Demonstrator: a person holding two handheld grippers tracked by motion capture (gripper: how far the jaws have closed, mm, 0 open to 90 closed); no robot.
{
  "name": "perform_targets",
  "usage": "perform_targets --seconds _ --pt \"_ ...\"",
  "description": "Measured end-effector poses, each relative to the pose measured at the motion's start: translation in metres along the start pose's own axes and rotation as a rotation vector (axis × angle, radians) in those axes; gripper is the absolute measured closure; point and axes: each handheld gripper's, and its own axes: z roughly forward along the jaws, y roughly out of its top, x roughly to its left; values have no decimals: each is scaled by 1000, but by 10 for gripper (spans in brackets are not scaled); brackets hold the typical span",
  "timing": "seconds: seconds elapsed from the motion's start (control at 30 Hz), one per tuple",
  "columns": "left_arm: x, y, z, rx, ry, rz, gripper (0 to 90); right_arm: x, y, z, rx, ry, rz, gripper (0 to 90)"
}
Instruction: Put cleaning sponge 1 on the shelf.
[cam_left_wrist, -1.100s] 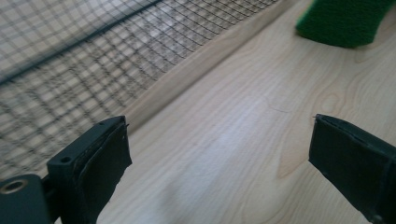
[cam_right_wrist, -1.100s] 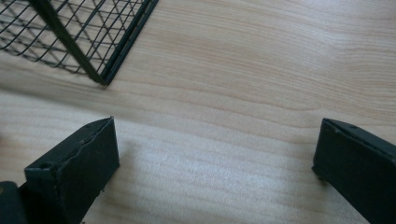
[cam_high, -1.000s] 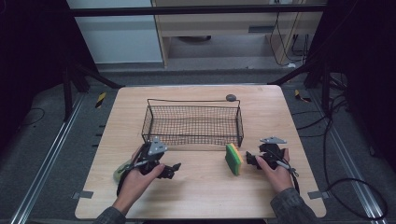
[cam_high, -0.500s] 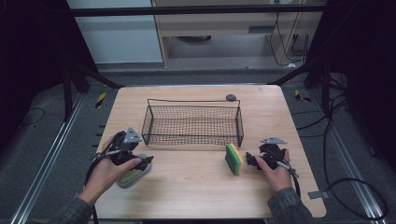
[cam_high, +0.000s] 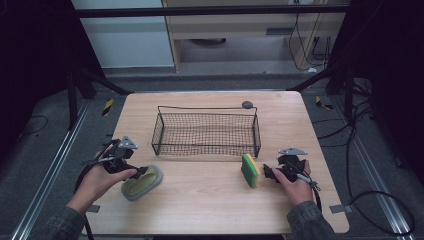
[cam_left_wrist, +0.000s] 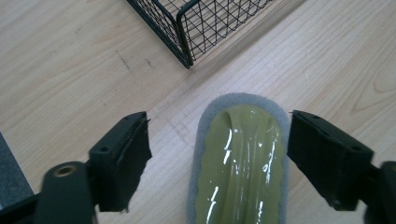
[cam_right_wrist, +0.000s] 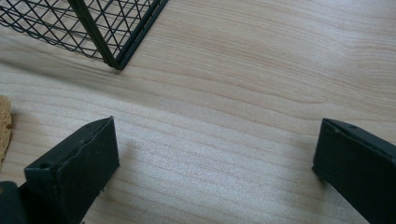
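We see the wire basket mid-table with nothing in it. Our left gripper has just been closing its jaws around the grey-green scrubber near the table's front-left edge, not yet pinching. Our right gripper, jaws spread, sits beside the yellow-green sponge.

1. Worktop: pale wood, matt, fine grain, a few dark scuffs.
2. Basket: thin black wire mesh, metal, dull sheen.
3. Scrubber: glossy, smooth olive plastic top with wet-looking highlights; fuzzy grey felt-like rim.
4. Sponge: porous yellow foam, rough green scouring face.
5. Jaws: matt black plastic, edges slightly worn.
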Motion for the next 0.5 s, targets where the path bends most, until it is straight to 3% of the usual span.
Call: perform_targets --seconds 0.13,0.3,0.5 --pt "-1 -1 2 44 -19 15 269 -1 0 0 0 4 -6 4" --pt "-5 0 4 56 -32 33 303 0 -1 -1 -2 8 -7 5" --pt "-9 -2 9 107 -47 78 353 0 -1 -1 -2 8 -8 6"
